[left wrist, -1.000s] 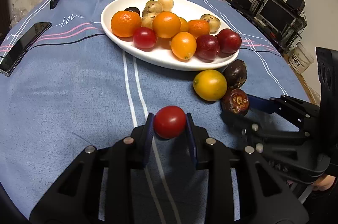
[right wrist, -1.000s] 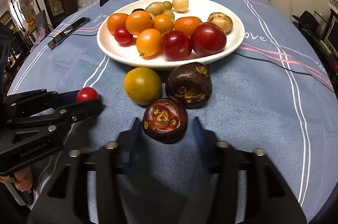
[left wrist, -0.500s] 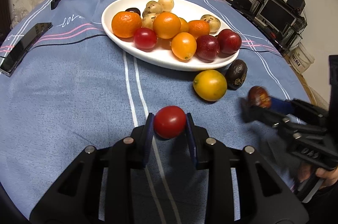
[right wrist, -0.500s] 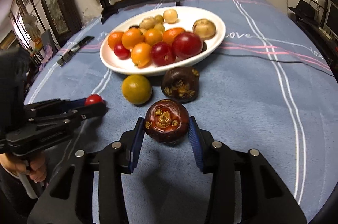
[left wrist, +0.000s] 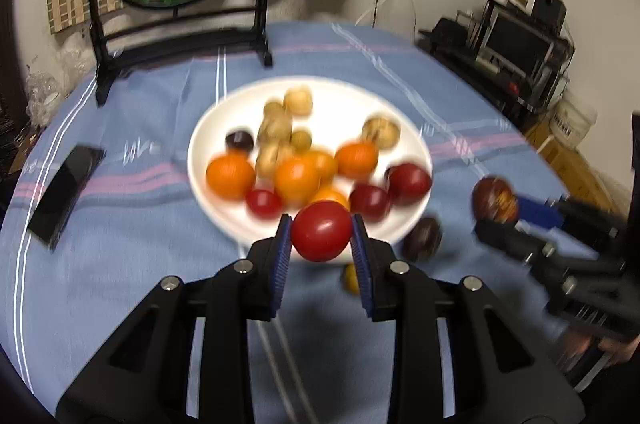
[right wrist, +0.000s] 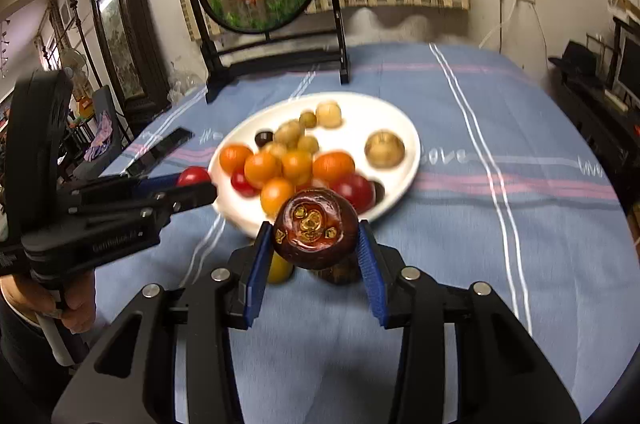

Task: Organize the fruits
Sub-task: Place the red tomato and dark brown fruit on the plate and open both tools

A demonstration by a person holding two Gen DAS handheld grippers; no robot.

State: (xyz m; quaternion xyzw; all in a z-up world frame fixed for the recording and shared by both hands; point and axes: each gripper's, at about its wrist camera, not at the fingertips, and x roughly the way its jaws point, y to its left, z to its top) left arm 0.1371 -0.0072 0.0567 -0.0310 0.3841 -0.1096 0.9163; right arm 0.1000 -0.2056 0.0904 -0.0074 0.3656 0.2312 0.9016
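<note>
2 fruits are in transit: the left gripper (left wrist: 321, 239) has its blue pads clamped on a red tomato (left wrist: 321, 231), and the right gripper (right wrist: 316, 244) is closed on a dark brown mangosteen (right wrist: 316, 234), which shows its underside to the camera. Both fruits are clear of the cloth, in front of the near rim of the white plate (left wrist: 224, 216). The plate already carries the bulk of the fruit: oranges, dark red plums, a small red tomato and pale round fruits toward the back. 2 items remain on the blue tablecloth (left wrist: 132, 252) just beside the near rim: a second dark mangosteen (left wrist: 422, 238) and a yellow-orange citrus (left wrist: 351, 278), mostly hidden behind the left jaw. Judged status: mostly complete. Remaining work is to deposit the 2 held fruits on the plate, then collect the 2 loose ones. A phone (left wrist: 66, 192) lies well apart at the left.
</note>
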